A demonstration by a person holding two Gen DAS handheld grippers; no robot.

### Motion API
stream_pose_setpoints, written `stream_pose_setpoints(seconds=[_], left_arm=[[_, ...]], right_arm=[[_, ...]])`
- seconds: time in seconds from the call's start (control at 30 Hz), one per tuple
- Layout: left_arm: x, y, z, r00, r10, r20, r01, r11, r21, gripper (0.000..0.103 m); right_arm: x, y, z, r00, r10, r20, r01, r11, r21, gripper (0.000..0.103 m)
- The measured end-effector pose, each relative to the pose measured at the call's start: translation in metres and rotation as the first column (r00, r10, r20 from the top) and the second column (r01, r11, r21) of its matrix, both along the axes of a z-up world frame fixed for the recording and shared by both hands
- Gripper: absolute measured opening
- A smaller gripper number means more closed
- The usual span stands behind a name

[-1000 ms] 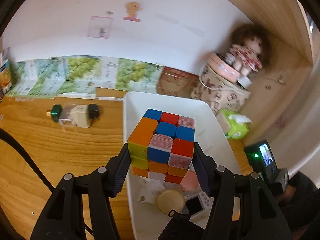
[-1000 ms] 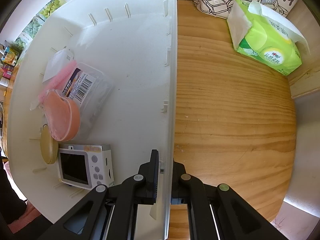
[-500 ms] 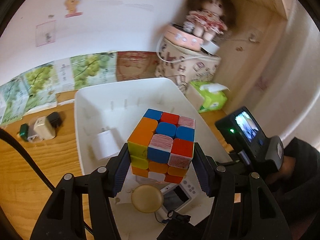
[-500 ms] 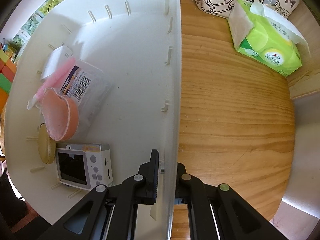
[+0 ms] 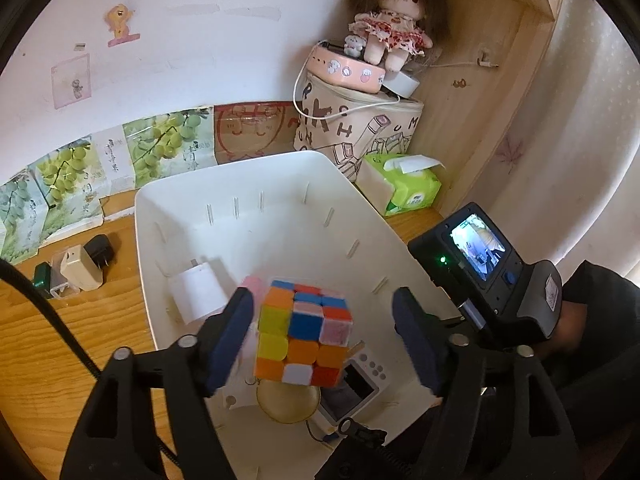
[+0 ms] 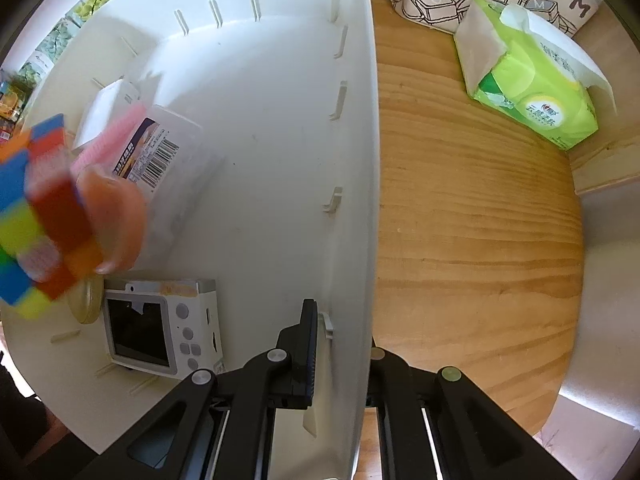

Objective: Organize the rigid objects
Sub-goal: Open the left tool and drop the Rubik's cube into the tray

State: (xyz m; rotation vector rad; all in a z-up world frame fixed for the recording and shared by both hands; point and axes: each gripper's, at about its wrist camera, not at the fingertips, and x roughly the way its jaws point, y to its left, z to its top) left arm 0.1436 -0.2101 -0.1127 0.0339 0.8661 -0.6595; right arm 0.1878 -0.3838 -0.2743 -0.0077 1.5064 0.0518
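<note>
- Left tongs [image 5: 322, 336] have just been opening: the pads stand clear of the puzzle cube [image 5: 303, 332] on both sides, where half a second ago they clamped it.
- Released, the cube is blurred in the right wrist view and seems to be dropping over the white bin [image 5: 180, 208], above the small camera [image 6: 160, 330] and round tin [image 5: 288, 404].
- Right tongs [image 6: 342, 354] stay pinched on the bin's wall, steadying it.
- Chargers [image 5: 82, 266] on the desk [image 5: 60, 360] probably follow.
</note>
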Motion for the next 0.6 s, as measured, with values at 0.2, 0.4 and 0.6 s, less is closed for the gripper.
stream_pose_setpoints(seconds=[0.2,0.4,0.6], left_arm=[[0.006,0.017,0.003,0.997,0.081,0.015,-0.08,0.997,-0.021,0.078],[0.022,0.049,0.005,0.976,0.22,0.003,-0.219,0.975,-0.041,0.079],[0.039,0.082,0.009,0.946,0.325,0.017,-0.324,0.946,-0.026,0.079]], right_arm=[[-0.001,0.006,-0.004,1.0,0.002,0.001,-0.002,1.0,-0.02,0.01],[-0.001,0.014,-0.006,1.0,-0.001,-0.002,0.0,0.999,-0.033,0.01],[-0.001,0.017,-0.004,1.0,-0.005,0.0,0.005,0.999,-0.035,0.011]])
